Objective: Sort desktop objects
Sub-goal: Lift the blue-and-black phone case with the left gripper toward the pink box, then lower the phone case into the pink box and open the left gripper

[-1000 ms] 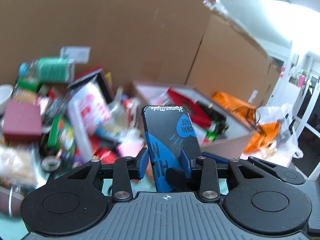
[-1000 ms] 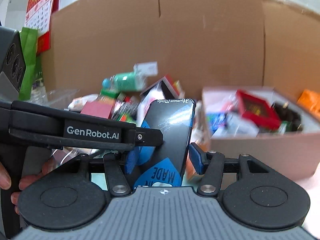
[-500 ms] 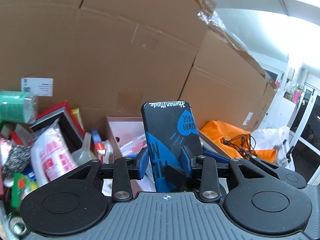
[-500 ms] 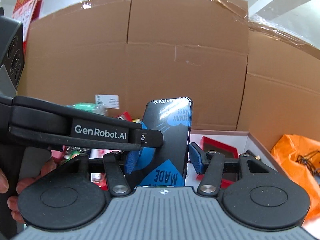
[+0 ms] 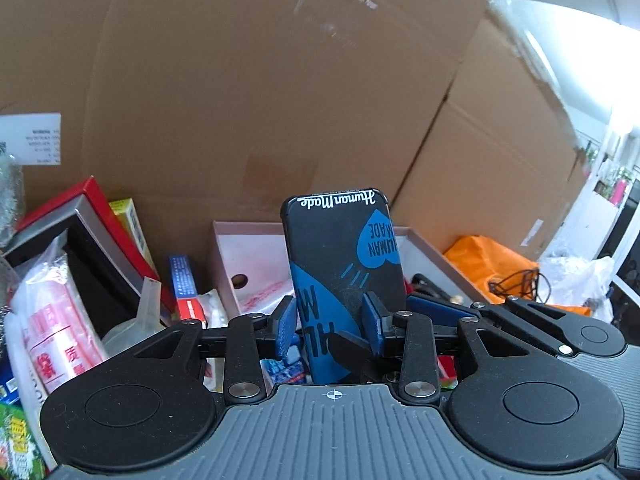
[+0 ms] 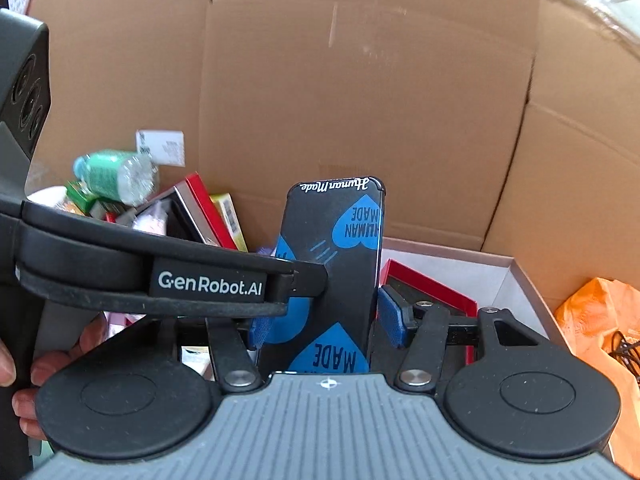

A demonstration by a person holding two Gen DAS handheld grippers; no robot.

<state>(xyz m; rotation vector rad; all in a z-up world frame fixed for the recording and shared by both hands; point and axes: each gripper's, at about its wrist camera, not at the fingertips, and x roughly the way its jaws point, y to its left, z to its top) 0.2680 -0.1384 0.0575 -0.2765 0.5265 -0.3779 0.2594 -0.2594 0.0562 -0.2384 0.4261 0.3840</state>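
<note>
A black phone case (image 5: 340, 248) with blue hearts and "Human Made" lettering stands upright between both grippers. My left gripper (image 5: 330, 324) has its blue pads against the case's two sides, shut on it. In the right wrist view the same phone case (image 6: 340, 240) fills the span of my right gripper (image 6: 324, 324), whose pads press its edges. The left gripper's finger (image 6: 240, 284) comes in from the left and touches the case's face. Behind the case is an open pinkish-white box (image 5: 240, 248) with a red box (image 6: 432, 288) inside.
A cardboard wall (image 5: 280, 100) rises close behind everything. Left of the box is a pile: a red and grey box (image 5: 80, 220), a white printed bag (image 5: 52, 320), a green bottle (image 6: 112, 172). An orange bag (image 6: 592, 312) lies right. A person's hand (image 6: 24, 364) holds the left handle.
Both grippers carried the phone case to the right together. The clutter pile slid toward the left edge and the pinkish-white box now sits directly behind the case, nearer the cardboard wall.
</note>
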